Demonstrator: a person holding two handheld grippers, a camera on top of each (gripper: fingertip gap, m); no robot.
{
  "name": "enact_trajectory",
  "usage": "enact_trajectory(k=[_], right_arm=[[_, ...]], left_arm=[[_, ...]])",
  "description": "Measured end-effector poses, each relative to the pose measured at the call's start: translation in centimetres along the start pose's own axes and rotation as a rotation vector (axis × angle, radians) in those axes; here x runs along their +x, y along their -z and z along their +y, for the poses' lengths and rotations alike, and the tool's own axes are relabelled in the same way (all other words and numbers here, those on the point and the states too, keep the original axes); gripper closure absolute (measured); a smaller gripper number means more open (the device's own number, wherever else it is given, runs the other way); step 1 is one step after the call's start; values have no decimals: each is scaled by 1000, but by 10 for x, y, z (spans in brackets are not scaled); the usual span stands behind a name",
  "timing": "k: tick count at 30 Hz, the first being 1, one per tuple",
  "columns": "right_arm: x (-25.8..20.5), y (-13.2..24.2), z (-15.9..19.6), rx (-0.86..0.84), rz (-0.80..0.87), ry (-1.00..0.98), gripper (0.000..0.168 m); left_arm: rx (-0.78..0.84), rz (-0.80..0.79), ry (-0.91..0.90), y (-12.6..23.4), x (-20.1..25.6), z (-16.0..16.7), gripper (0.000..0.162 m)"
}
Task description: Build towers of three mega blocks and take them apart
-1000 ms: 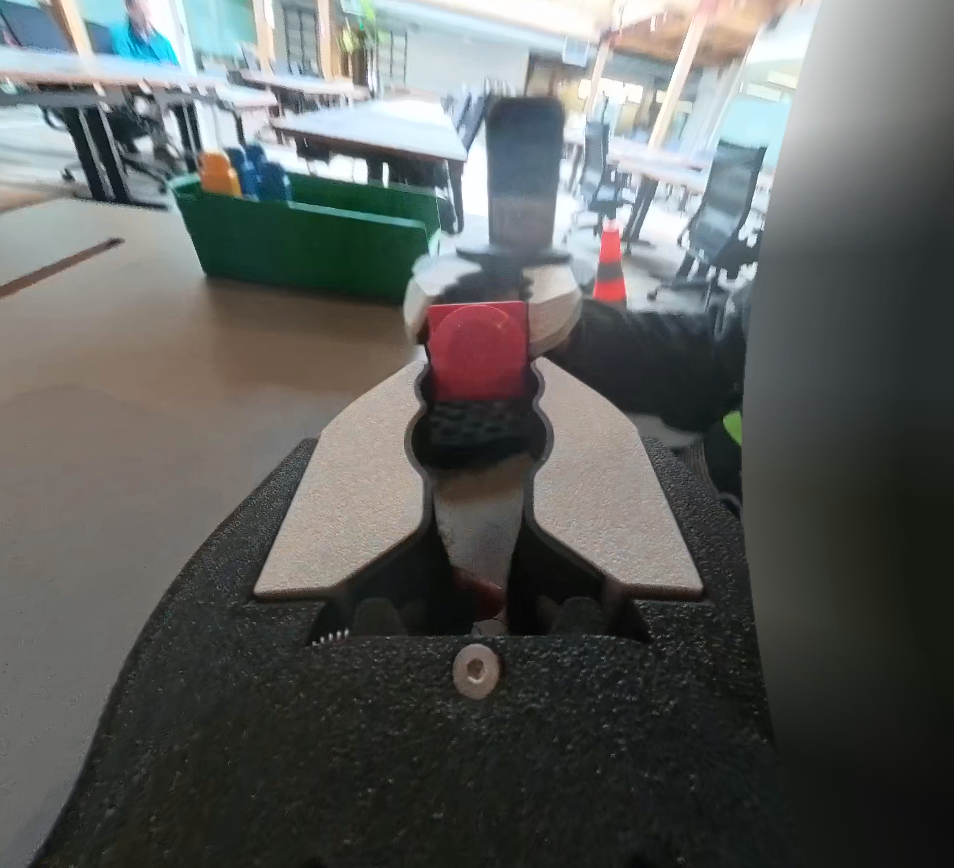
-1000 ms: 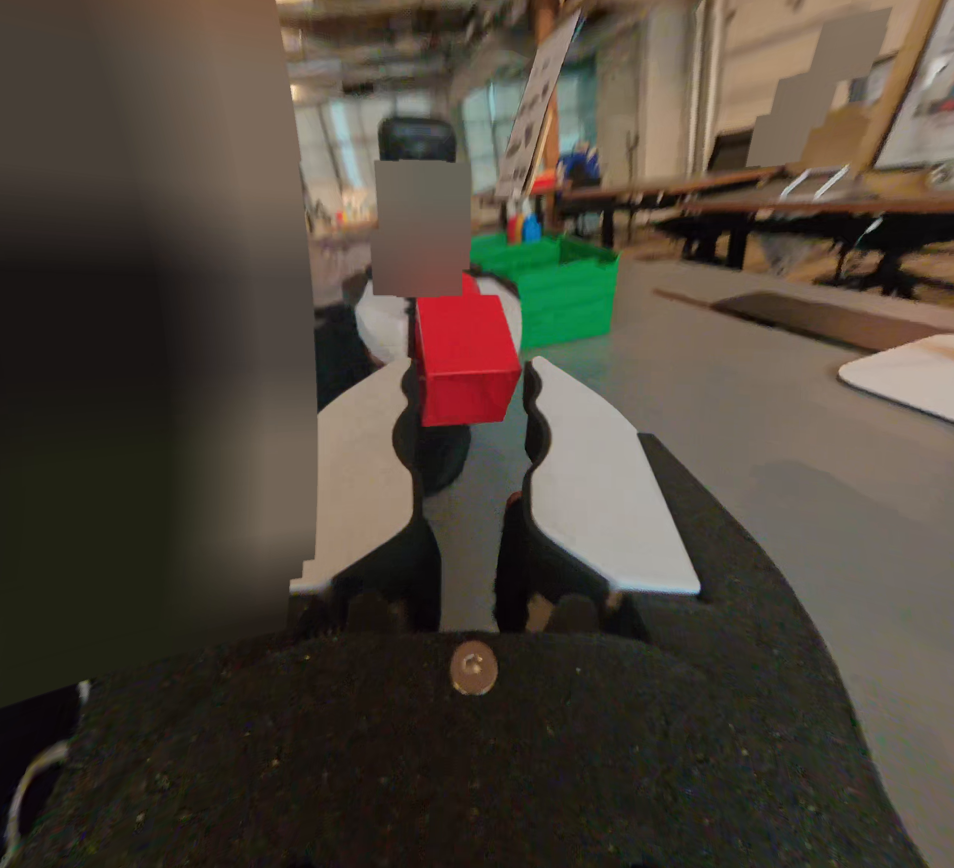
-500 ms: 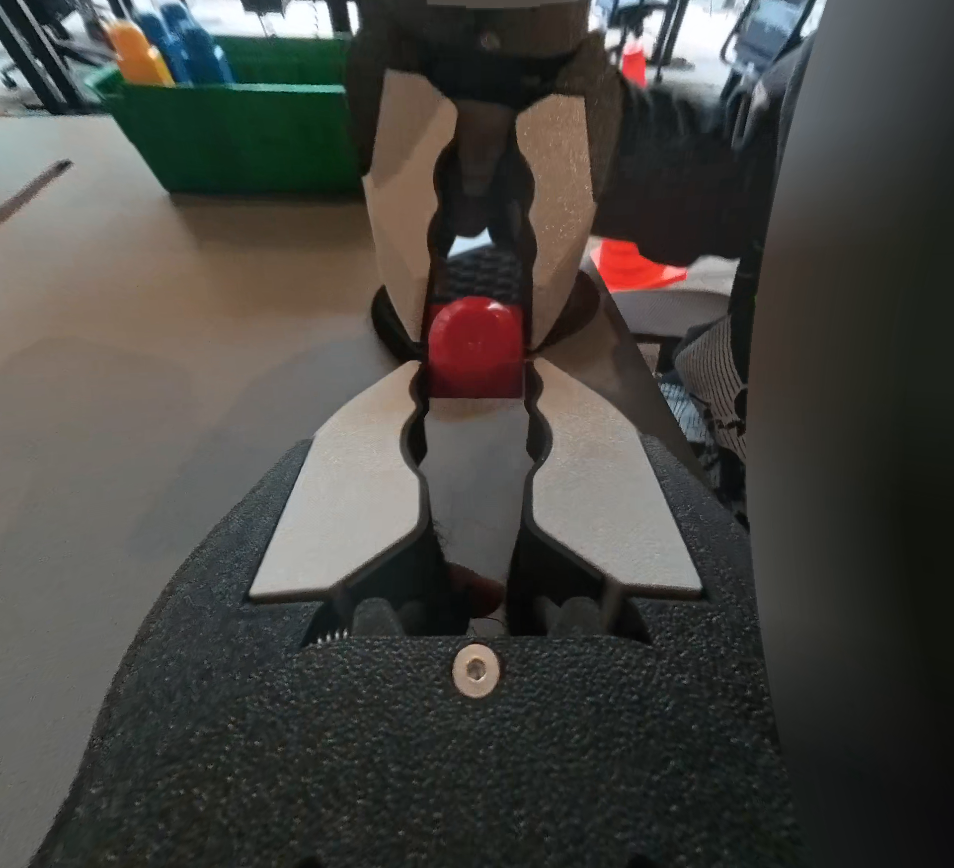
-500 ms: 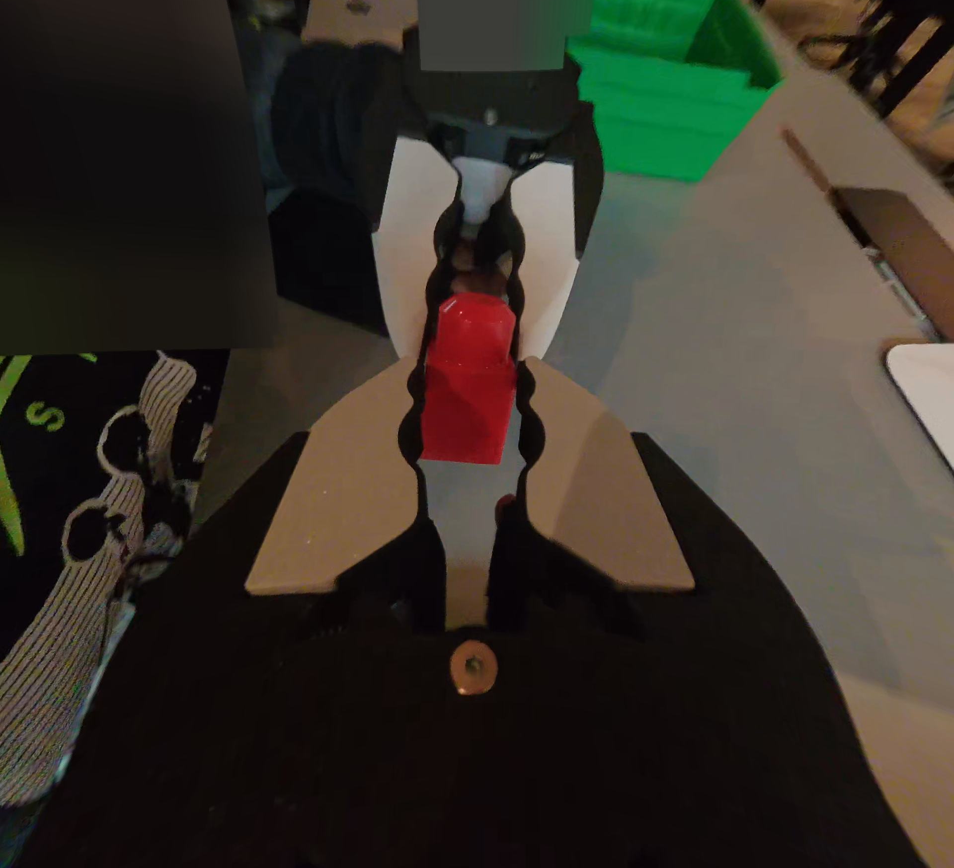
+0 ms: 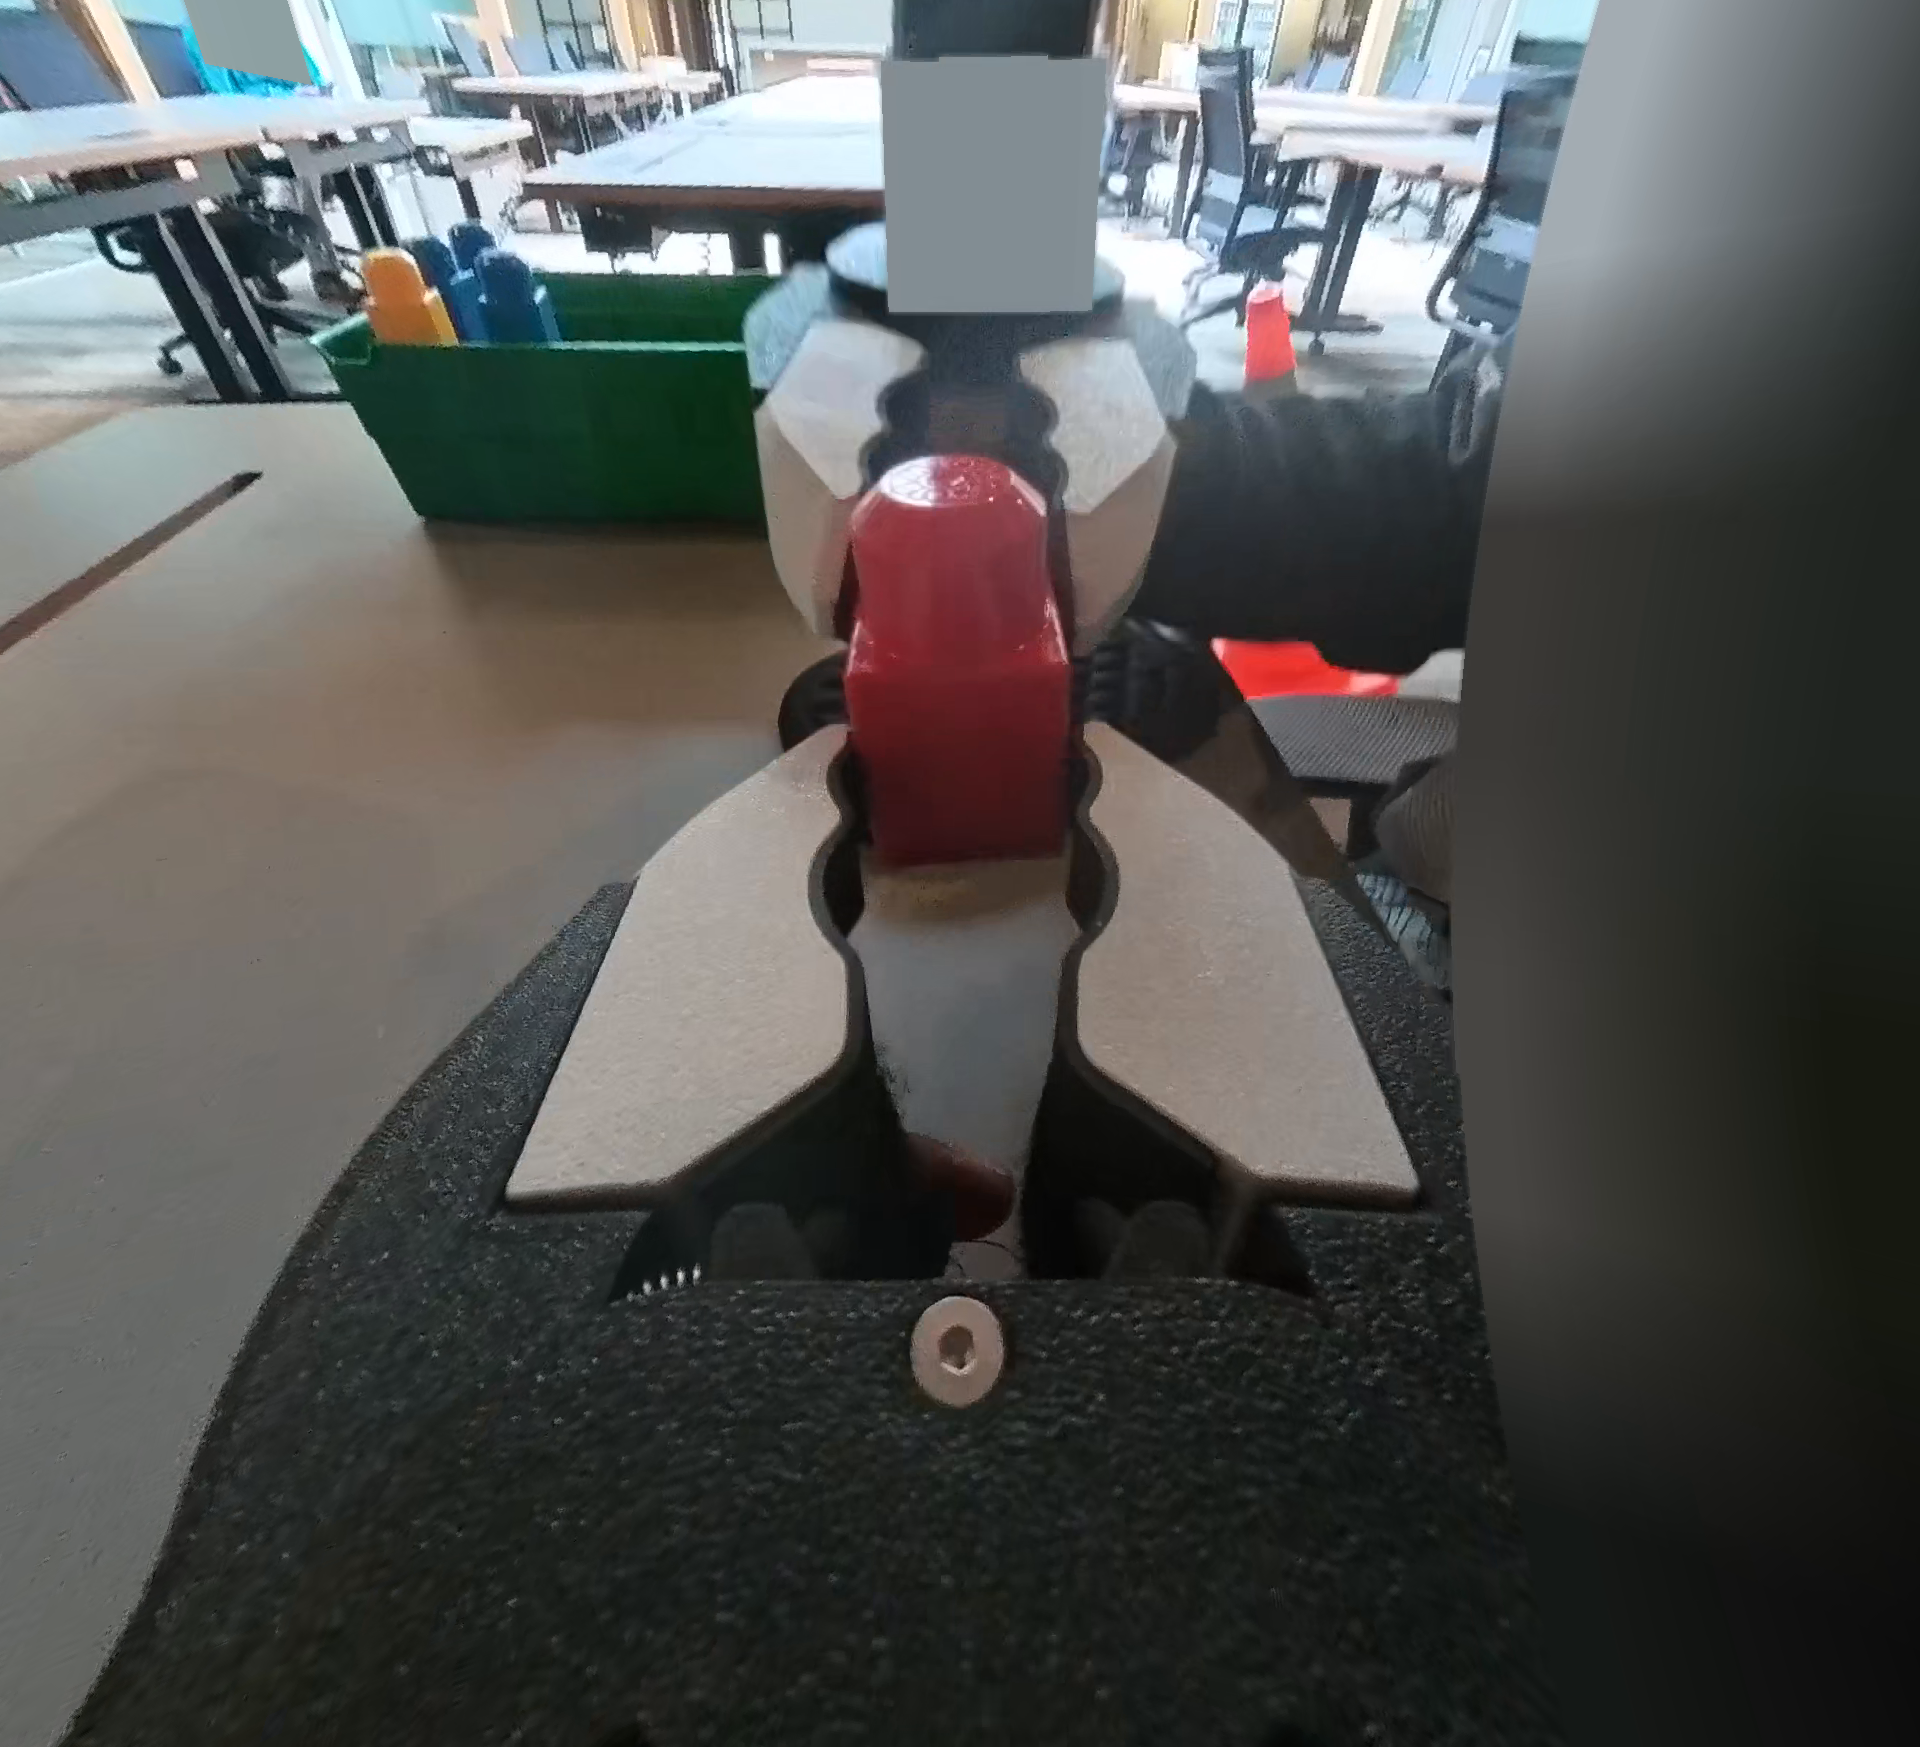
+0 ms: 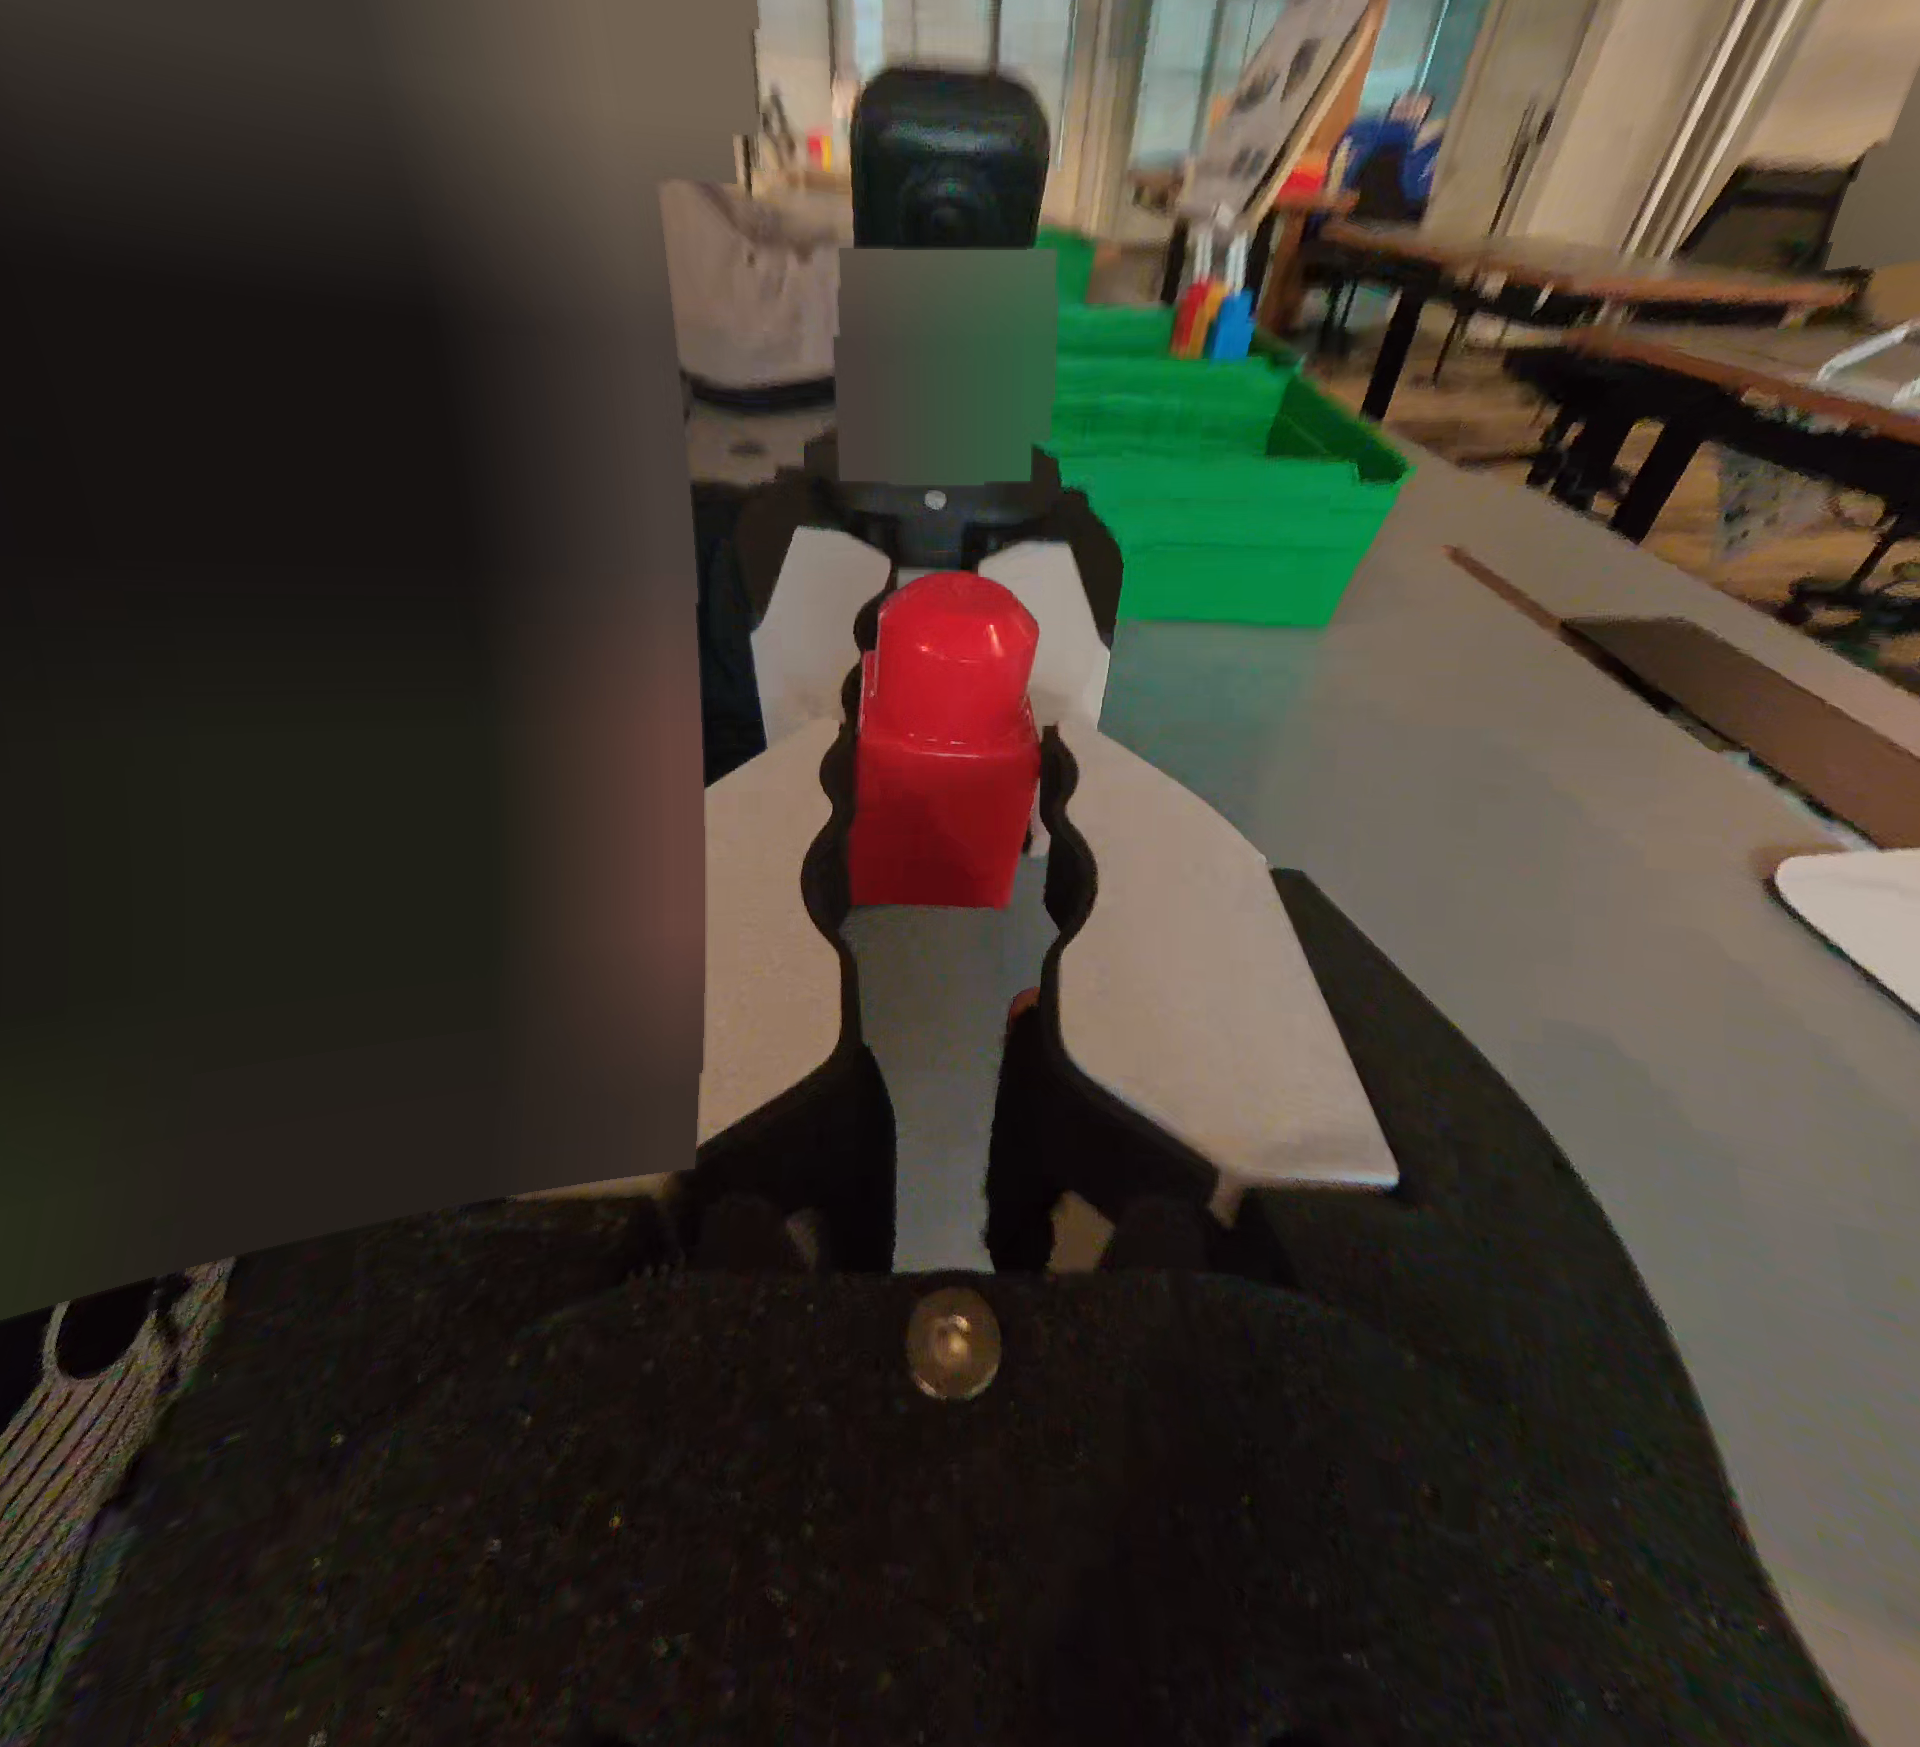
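One red mega block (image 5: pixel 956 710) with a single stud stands upright just over the brown table (image 5: pixel 312 762). My left gripper (image 5: pixel 961 762) is shut on the block's body. My right gripper (image 6: pixel 945 762) faces it from the opposite side and is shut on the same red block (image 6: pixel 940 793). The right gripper's pale fingers (image 5: pixel 810 471) show behind the stud in the left wrist view. The left gripper's fingers (image 6: pixel 805 637) show behind it in the right wrist view. The block's underside is hidden.
A green bin (image 5: pixel 551 430) holding orange (image 5: pixel 400 300) and blue blocks (image 5: pixel 499 295) stands farther back on the table; it also shows in the right wrist view (image 6: pixel 1226 534). A white flat object (image 6: pixel 1860 918) lies at the right edge. Other tables and chairs stand beyond. Left and right tips are no more than a few centimetres apart.
The right gripper, open a second ago, has closed on the red block that the left gripper held. Both grippers tipped down, then levelled, and the block's stud now points up.
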State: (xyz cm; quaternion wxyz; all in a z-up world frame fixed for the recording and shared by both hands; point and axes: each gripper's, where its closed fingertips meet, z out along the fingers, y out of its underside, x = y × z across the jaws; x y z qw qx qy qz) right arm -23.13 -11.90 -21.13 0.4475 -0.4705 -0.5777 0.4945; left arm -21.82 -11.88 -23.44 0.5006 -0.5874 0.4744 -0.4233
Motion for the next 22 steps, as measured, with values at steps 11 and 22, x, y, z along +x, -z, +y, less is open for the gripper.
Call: enact_trajectory(k=[11,22], right_arm=[[-6,1,27,-740,-131,116,126],[16,-4,46,-968,-136,223,136]], left_arm=[[-198,-65,-69,-7,-4,31,126],[-186,-214,-110,29,-38,39,92]])
